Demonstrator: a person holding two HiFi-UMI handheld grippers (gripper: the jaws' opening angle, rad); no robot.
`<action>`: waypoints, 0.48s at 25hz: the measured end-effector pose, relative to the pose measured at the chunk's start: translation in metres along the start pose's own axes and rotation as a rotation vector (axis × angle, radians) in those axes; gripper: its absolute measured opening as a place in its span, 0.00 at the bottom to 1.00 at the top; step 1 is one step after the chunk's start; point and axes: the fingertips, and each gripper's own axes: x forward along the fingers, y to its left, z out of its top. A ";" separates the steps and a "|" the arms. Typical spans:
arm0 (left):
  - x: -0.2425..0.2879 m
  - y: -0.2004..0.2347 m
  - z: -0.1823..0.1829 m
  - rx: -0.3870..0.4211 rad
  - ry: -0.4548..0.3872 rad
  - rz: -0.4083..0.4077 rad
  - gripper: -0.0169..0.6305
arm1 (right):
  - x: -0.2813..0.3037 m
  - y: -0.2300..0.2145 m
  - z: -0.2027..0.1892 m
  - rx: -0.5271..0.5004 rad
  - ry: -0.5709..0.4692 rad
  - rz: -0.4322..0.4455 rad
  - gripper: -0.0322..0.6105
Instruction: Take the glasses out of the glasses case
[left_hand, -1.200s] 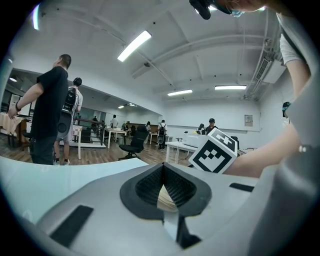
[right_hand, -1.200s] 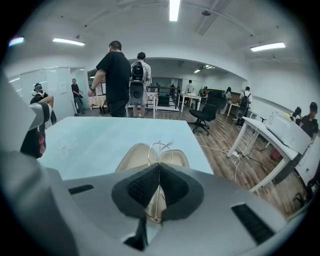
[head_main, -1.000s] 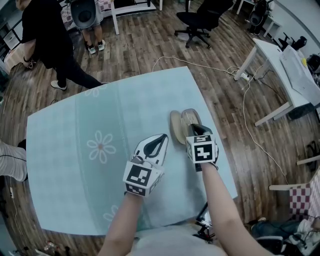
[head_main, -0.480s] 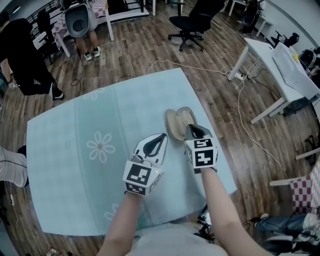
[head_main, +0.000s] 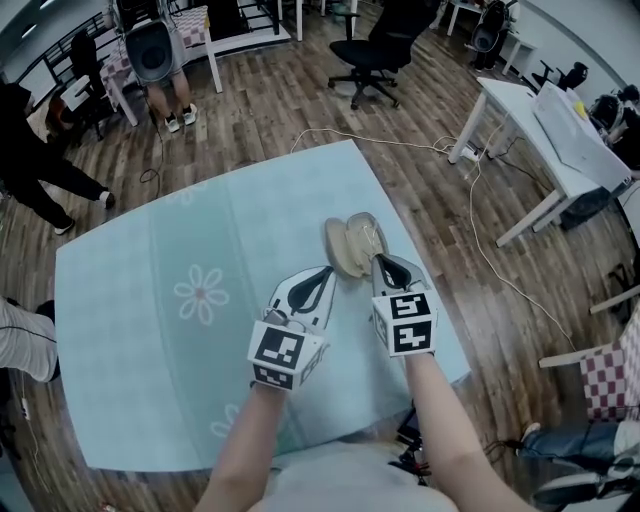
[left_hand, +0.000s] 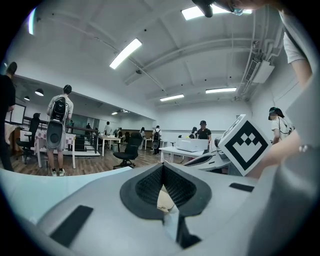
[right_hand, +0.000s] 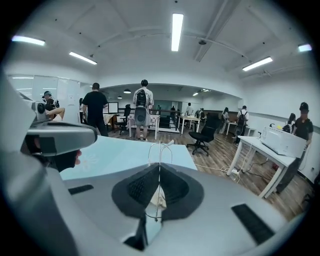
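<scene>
— The container first: where is it, and how does it lie?

— The glasses case (head_main: 345, 246) lies open on the pale blue surface (head_main: 200, 200), towards its right edge. Its two beige halves lie side by side, hollows facing up. From the head view I cannot tell what lies inside them.

— And the glasses?

— The glasses (right_hand: 159, 154) are out of it, clamped in the right claw (head_main: 387, 266), just near of the case's right half. In the right gripper view the jaws are clenched on the frame. It is thin pale wire that runs up between the pads and spreads into two fine loops above the tips.

— The other claw?

— The left claw (head_main: 326, 272) is clenched too, its tips together at the case's near-left edge. Whether it touches the case I cannot tell. In its own view, a sliver of beige shows in the gap behind the tips.
</scene>
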 end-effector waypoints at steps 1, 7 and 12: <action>-0.002 -0.001 0.001 0.002 -0.002 -0.003 0.04 | -0.005 0.003 0.002 -0.006 -0.012 0.003 0.07; -0.014 -0.009 0.009 0.013 -0.017 -0.011 0.04 | -0.036 0.020 0.013 -0.022 -0.092 0.019 0.07; -0.021 -0.019 0.010 0.017 -0.026 -0.016 0.04 | -0.060 0.029 0.017 -0.017 -0.152 0.039 0.07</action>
